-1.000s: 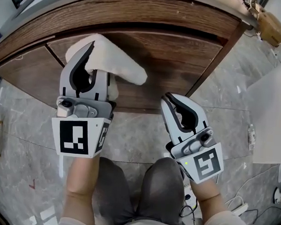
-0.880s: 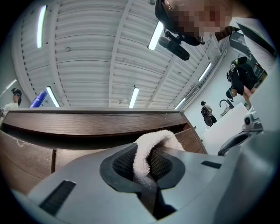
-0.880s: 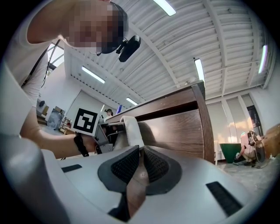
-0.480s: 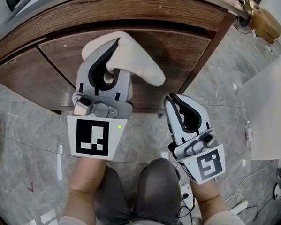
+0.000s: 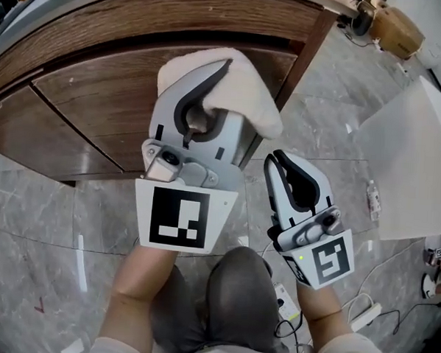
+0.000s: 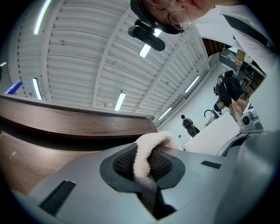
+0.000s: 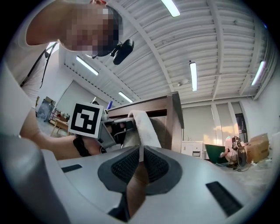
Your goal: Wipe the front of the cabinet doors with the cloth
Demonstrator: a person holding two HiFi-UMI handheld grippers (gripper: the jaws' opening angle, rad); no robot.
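A white cloth [image 5: 243, 88] is pressed against the brown wooden cabinet door [image 5: 91, 106], close to the cabinet's right end. My left gripper [image 5: 204, 97] is shut on the cloth, and a fold of it shows between the pads in the left gripper view [image 6: 146, 153]. The right gripper [image 5: 284, 166] hangs lower and to the right over the floor, shut with nothing in it and apart from the cabinet. In the right gripper view its jaws [image 7: 141, 162] meet, and beyond them I see the cloth [image 7: 144, 127] and the left gripper's marker cube [image 7: 86, 120].
The cabinet's right corner post [image 5: 304, 55] stands just right of the cloth. A white board [image 5: 412, 175] leans at the right. A power strip and cables [image 5: 361, 314] lie on the grey marble floor [image 5: 41, 222]. The person's knee [image 5: 232, 298] is below the grippers.
The left gripper has carried the cloth rightward across the door front toward the cabinet's right end. The right gripper has stayed shut and shifted only slightly.
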